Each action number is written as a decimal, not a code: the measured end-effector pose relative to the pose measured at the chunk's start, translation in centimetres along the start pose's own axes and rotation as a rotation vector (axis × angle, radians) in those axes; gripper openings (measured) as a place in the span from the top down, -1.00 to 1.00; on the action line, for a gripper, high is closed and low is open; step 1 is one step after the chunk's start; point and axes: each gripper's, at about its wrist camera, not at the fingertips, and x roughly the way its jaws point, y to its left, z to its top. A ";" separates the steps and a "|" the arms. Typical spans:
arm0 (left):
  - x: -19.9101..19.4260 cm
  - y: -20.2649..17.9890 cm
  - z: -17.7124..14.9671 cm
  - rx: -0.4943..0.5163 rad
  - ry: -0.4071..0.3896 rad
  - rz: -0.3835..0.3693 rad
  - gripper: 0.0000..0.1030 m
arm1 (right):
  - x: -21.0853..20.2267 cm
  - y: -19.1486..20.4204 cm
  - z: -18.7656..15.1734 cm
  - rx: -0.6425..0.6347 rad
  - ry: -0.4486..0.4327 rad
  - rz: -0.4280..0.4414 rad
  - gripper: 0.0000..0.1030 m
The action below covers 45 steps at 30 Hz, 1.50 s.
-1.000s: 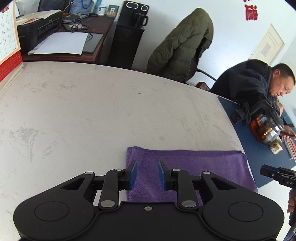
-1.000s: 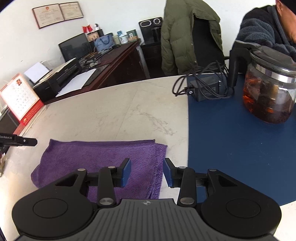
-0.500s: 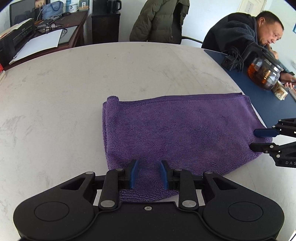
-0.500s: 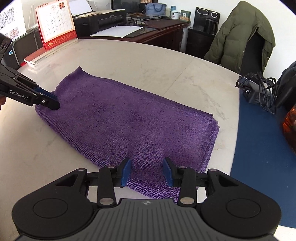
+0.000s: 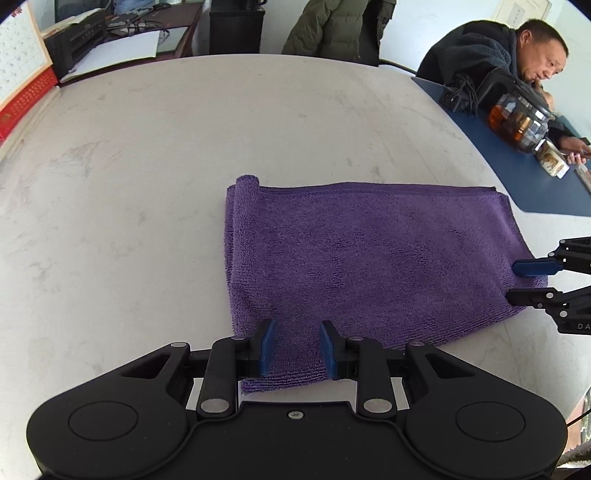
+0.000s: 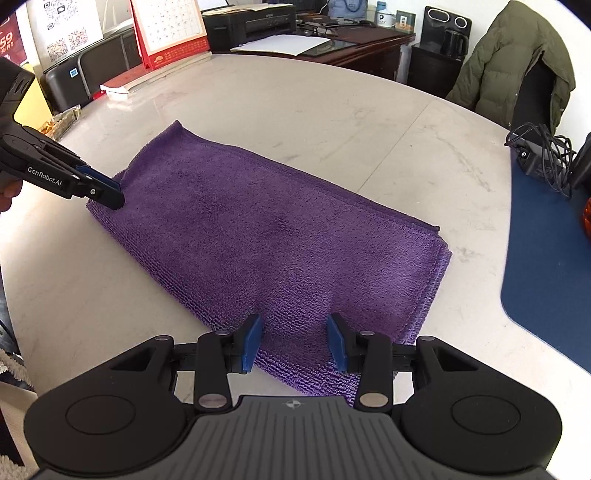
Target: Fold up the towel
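On marble table [image 5: 147, 184], one purple towel [image 5: 369, 258], two parted claws [image 5: 297, 347] [image 6: 293, 341]

A pale marbled table [image 5: 184, 155] is seen, partly covered at one side by a blue mat [image 6: 546, 266]. On the mat, a glass teapot [image 5: 517, 118] of dark liquid and a black adapter with coiled cable [image 6: 535, 158] are placed. A seated person in a dark jacket [image 5: 476, 55] is positioned behind the teapot. A red desk calendar [image 6: 170, 33], a black printer [image 6: 251, 22] and an olive coat draped over a chair [image 6: 517, 62] are located beyond the table.
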 end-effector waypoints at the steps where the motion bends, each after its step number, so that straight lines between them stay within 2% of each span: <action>1: -0.8 -0.1 0.0 -0.001 -0.024 -0.013 0.50 | -0.6 0.4 0.5 -0.007 -0.049 0.043 0.16; 3: -1.4 -0.4 -0.1 0.004 -0.051 -0.031 0.46 | -0.9 1.5 1.7 -0.040 -0.102 0.094 0.17; 7: 0.2 -0.6 -0.1 0.007 -0.046 -0.029 0.46 | 2.3 5.9 4.3 -0.150 -0.091 0.155 0.20; 10: 2.1 0.0 0.1 -0.027 -0.031 -0.021 0.50 | 4.8 8.0 5.2 -0.176 -0.068 0.202 0.31; 12: 2.0 0.4 -0.1 -0.036 -0.041 -0.030 0.47 | 5.4 8.3 4.9 -0.163 -0.048 0.212 0.39; 17: 1.9 1.4 -0.2 -0.047 -0.032 -0.068 0.45 | 3.1 4.6 1.1 -0.066 -0.055 0.132 0.53; 19: 1.9 1.6 -0.3 -0.060 -0.030 -0.078 0.46 | 1.3 2.1 -1.0 -0.010 -0.054 0.050 0.53; 21: 1.9 1.7 -0.3 -0.062 -0.030 -0.082 0.46 | -0.2 0.0 -2.5 0.051 -0.053 -0.023 0.65; 23: 2.0 1.6 -0.3 -0.059 -0.030 -0.083 0.46 | -1.7 -2.5 -4.0 0.135 -0.047 -0.104 0.65; 26: 1.9 1.5 0.0 -0.048 -0.021 -0.069 0.47 | -2.8 -3.6 -4.2 0.163 -0.047 -0.173 0.58; 30: 1.1 0.8 1.7 -0.014 -0.069 -0.081 0.49 | -2.8 -1.8 -1.2 0.100 -0.135 -0.133 0.58; 35: 3.9 -1.0 4.2 0.094 -0.061 -0.062 0.48 | 3.0 3.5 4.0 -0.098 -0.157 0.000 0.58; 37: 5.2 -0.3 4.8 0.087 -0.062 -0.040 0.49 | 5.1 4.7 5.1 -0.148 -0.150 0.025 0.59; 41: 5.4 2.7 5.5 0.001 -0.086 -0.015 0.50 | 6.0 3.3 4.8 -0.126 -0.132 0.002 0.65; 44: 5.2 4.8 5.6 -0.054 -0.095 -0.011 0.50 | 4.6 -0.5 3.4 0.010 -0.124 -0.056 0.65; 45: 5.3 5.1 5.7 -0.052 -0.093 0.014 0.48 | 4.1 -1.7 3.0 0.056 -0.118 -0.077 0.65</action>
